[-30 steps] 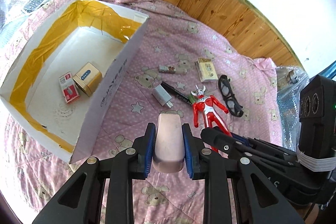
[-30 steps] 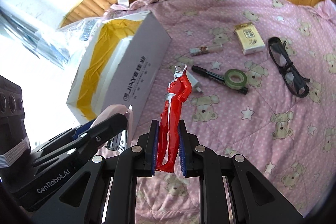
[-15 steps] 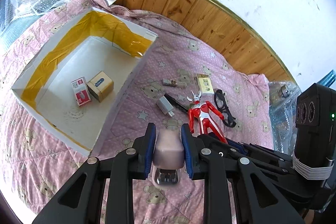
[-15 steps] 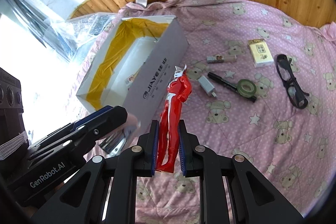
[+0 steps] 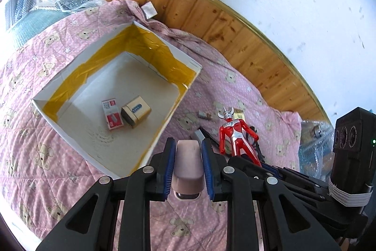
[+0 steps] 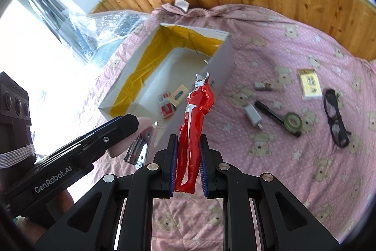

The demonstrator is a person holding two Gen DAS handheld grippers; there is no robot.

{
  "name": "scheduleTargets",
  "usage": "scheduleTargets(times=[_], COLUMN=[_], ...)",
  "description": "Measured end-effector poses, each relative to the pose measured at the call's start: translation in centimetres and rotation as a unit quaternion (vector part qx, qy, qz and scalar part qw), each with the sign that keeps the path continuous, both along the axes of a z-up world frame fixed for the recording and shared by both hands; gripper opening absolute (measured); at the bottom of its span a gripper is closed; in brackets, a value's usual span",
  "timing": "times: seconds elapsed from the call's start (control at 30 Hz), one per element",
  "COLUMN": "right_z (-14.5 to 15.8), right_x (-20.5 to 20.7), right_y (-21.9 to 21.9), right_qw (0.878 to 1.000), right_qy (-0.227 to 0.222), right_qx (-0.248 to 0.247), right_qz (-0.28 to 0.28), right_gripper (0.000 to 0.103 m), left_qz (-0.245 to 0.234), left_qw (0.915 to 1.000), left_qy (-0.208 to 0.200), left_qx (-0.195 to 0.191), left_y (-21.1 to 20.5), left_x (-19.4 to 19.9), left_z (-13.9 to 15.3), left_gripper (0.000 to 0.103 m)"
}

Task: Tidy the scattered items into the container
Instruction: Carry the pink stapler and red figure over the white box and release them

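Though hidden leftward: tape roll [image 6: 292, 121] rightward.

Legible text: "GenRobot.AI", white lettering on the black side of the left gripper [image 6: 122, 126], seen from the right wrist view. Printing on the small red-and-white box [image 5: 112, 113], tan box [image 5: 136, 111] and yellow packet [image 6: 310, 84]: too small to read.
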State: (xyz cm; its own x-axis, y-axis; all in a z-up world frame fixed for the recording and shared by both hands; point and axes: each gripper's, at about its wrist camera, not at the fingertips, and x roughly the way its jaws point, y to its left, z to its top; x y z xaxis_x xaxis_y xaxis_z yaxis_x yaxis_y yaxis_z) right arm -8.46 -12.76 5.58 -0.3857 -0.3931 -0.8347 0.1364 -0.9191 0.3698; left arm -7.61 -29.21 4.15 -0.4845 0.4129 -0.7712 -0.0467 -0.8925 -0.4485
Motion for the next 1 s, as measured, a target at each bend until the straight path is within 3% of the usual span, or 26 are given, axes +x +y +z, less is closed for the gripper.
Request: scheduleTargets(times=[0.07, 0.1, 0.13, 0.33, 0.6, 1.0], right_z=[0.3, 0.5, 0.6, 1.2, 0.0, -2.0], right_x=[-0.6, -0.8, -1.2, -3.3, -5.5, -7.6], right_y=[-0.7, -1.0, -1.4, -3.7, -6.4, -8.1], right_qw=[1.000, 1.000, 1.000, 0.999, 0.998, 0.997], right_qy=[0.003, 0.005, 0.006, 0.013, 0.005, -0.016], right_qx=[-0.001, -0.001, -0.001, 0.001, 0.011, 0.012], right_qz=[0.005, 0.008, 0.011, 0.032, 0.056, 0.069], right_gripper=[0.018, 0.018, 0.018, 0.018, 0.018, 0.023], left_qz=[0.006, 0.009, 0.012, 0.034, 0.078, 0.075], left_qw=[1.0000, 0.9999, 0.9999, 0.9992, 0.9969, 0.9965], left_qy=[0.003, 0.005, 0.007, 0.018, -0.008, -0.035], left_qx=[0.002, 0.002, 0.004, -0.006, -0.010, -0.001], left_y=[-0.7, -1.0, -1.4, -3.7, -8.1, -8.5], left_x=[-0.3, -0.4, -0.6, -2.1, -3.6, -5.0], left_z=[0.2, 0.3, 0.5, 1.1, -1.0, -3.2], left_gripper=[0.021, 0.015, 0.002, 0.002, 0.002, 0.002])
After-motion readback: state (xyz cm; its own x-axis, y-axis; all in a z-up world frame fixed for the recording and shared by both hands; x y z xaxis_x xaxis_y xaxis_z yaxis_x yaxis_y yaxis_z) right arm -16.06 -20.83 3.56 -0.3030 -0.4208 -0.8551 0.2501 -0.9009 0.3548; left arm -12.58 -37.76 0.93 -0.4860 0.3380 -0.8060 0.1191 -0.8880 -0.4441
